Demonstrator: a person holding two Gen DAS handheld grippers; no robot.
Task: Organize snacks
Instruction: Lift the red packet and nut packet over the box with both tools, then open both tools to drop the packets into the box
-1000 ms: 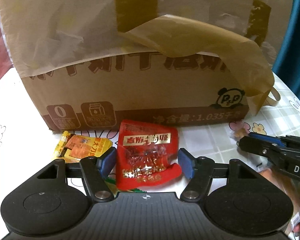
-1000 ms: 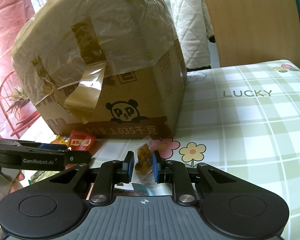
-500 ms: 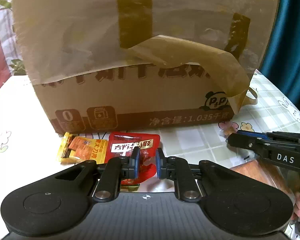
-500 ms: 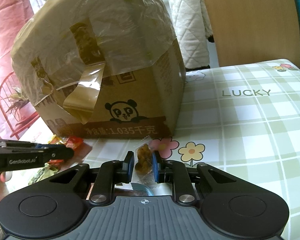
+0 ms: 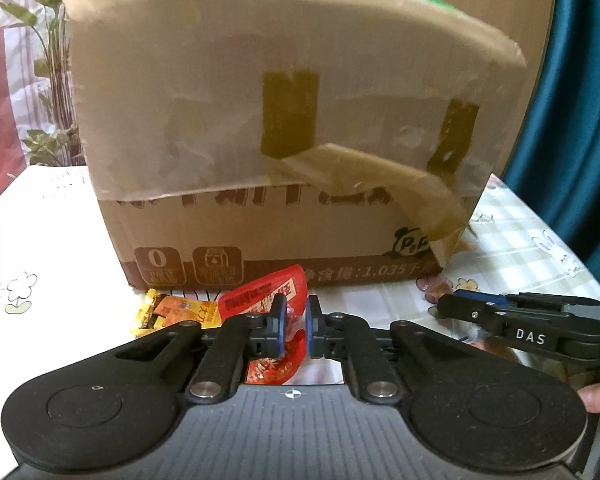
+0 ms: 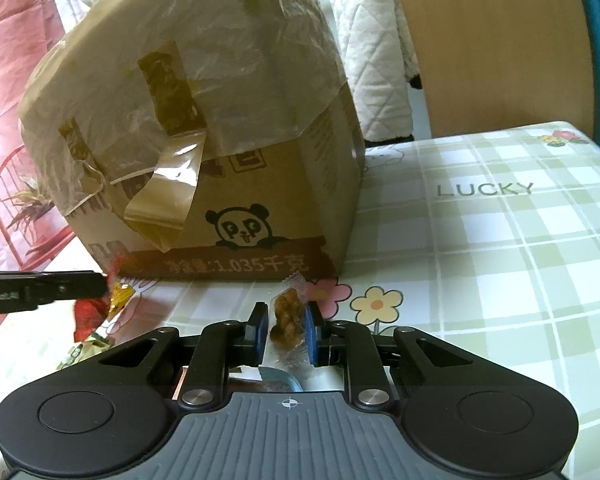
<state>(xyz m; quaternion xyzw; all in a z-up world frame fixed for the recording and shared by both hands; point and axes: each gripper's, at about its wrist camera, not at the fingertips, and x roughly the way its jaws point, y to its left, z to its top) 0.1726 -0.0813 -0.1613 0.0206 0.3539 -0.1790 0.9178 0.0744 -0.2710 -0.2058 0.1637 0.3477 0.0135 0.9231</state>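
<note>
My left gripper (image 5: 294, 314) has its jaws closing, and its pads press on a crumpled red snack packet (image 5: 260, 294) raised off the table in front of the taped cardboard box (image 5: 260, 168). A yellow-orange packet (image 5: 172, 314) lies on the table to its left. In the right wrist view, my right gripper (image 6: 286, 322) is shut on a small clear-wrapped brown snack (image 6: 286, 312) near the box (image 6: 228, 168) corner. The left gripper (image 6: 100, 284) shows there at the left edge with the red packet (image 6: 86, 316) hanging from it. The right gripper (image 5: 448, 306) juts in from the right of the left wrist view.
The green checked tablecloth (image 6: 484, 240) with flower prints stretches to the right of the box. A wooden chair back (image 6: 492, 40) and a white quilted garment (image 6: 372, 52) stand behind it. A teal curtain (image 5: 572, 120) hangs at the right, a plant (image 5: 48, 80) at the left.
The left gripper's jaws closed from wide apart onto the red packet and lifted it, drawing back from the box. The right gripper kept still with its brown snack.
</note>
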